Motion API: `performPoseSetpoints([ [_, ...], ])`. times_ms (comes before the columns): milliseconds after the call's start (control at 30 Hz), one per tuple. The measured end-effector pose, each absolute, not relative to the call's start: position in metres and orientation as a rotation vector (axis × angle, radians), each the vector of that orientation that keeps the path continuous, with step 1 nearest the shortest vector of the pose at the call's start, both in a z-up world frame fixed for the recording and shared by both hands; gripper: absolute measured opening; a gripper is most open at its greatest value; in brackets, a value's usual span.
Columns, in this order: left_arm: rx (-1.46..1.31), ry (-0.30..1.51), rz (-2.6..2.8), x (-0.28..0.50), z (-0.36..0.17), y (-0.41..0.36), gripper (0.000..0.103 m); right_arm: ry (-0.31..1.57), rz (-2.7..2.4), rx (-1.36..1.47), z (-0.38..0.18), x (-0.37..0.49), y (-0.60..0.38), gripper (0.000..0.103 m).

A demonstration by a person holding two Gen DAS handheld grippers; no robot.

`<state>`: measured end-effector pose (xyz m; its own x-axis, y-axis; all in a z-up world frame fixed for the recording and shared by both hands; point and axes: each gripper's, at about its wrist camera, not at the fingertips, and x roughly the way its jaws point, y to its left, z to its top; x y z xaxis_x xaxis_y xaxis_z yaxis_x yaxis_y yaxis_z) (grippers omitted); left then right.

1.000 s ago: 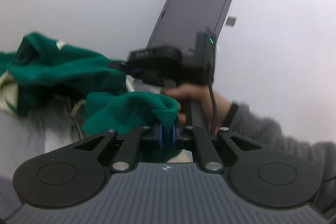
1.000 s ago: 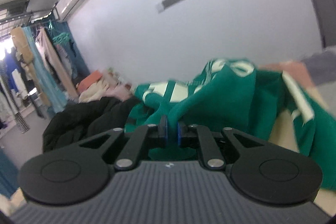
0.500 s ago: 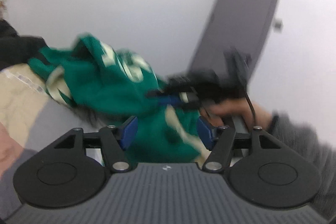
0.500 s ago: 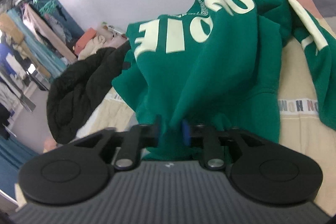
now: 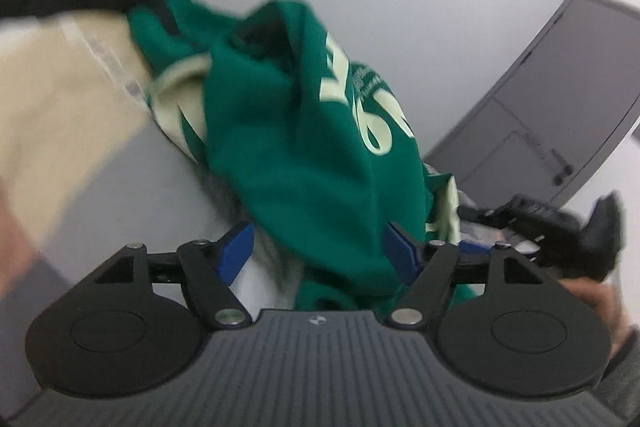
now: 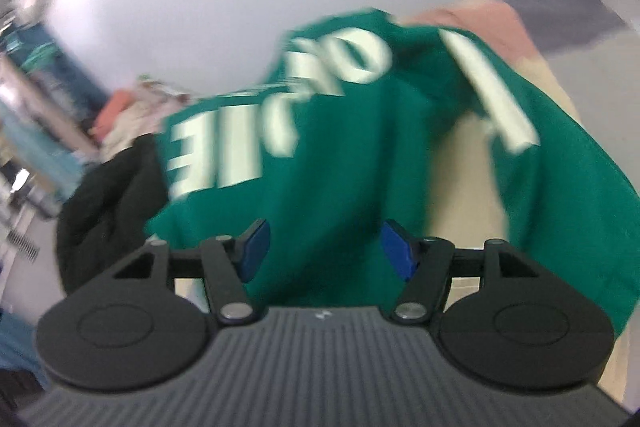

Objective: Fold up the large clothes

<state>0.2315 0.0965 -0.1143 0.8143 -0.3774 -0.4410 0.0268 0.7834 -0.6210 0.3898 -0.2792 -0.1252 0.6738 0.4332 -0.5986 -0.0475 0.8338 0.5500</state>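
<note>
Green sweatshirt (image 5: 320, 163) with pale lettering lies in a crumpled heap, centre frame in both wrist views, on a bed cover (image 5: 60, 99) of beige and grey panels. No flat panel or clean fold line visible; one pale-striped part (image 6: 504, 99) trails to the upper right of the right wrist view.

Left gripper (image 5: 318, 253): blue pads spread wide, fabric bunched between them but not pinched. Right gripper (image 6: 324, 253): likewise spread, pads apart, garment in front of and between them, nothing clamped. The right gripper also shows at lower right of the left wrist view.

Progress, judged: early. Garment neither spread out nor folded; flattening, sleeve folds and body fold all remain.

Surroundings: black garment (image 6: 104, 211) at left, grey door (image 5: 552, 107) at right, white wall behind. Both frames motion-blurred.
</note>
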Motion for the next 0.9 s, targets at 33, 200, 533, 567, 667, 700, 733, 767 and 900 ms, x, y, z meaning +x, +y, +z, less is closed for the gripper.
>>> performPoseSetpoints([
  [33,-0.688,0.603,-0.257,0.243,-0.125,0.098,0.077,0.814,0.258,0.538,-0.135,0.398,-0.284,0.065],
  [200,-0.88,0.684,-0.306,0.285,-0.171,0.108,0.079,0.926,0.199,0.618,-0.193,0.433,-0.3,0.065],
  [533,-0.997,0.734,-0.377,0.314,-0.209,0.126,0.077,0.906,0.279,0.704,-0.225,0.465,-0.286,0.056],
  [567,-0.998,0.727,-0.383,0.319,-0.21,0.127,0.075,0.918,0.294,0.686,-0.227,0.467,-0.281,0.056],
  [667,-0.995,0.703,-0.431,0.319,-0.204,0.131,0.041,0.876,0.3,0.62,-0.225,0.465,-0.272,0.049],
  [700,-0.991,0.682,-0.428,0.317,-0.199,0.134,0.028,0.862,0.317,0.625,-0.223,0.463,-0.271,0.045],
  [733,-0.996,0.662,-0.435,0.315,-0.194,0.137,0.015,0.855,0.345,0.629,-0.221,0.461,-0.269,0.038],
  [767,-1.008,0.646,-0.45,0.313,-0.189,0.141,0.01,0.849,0.37,0.617,-0.219,0.458,-0.266,0.027],
  [900,-1.0,0.536,-0.42,0.297,-0.165,0.159,0.007,0.806,0.433,0.559,-0.206,0.449,-0.262,0.013],
])
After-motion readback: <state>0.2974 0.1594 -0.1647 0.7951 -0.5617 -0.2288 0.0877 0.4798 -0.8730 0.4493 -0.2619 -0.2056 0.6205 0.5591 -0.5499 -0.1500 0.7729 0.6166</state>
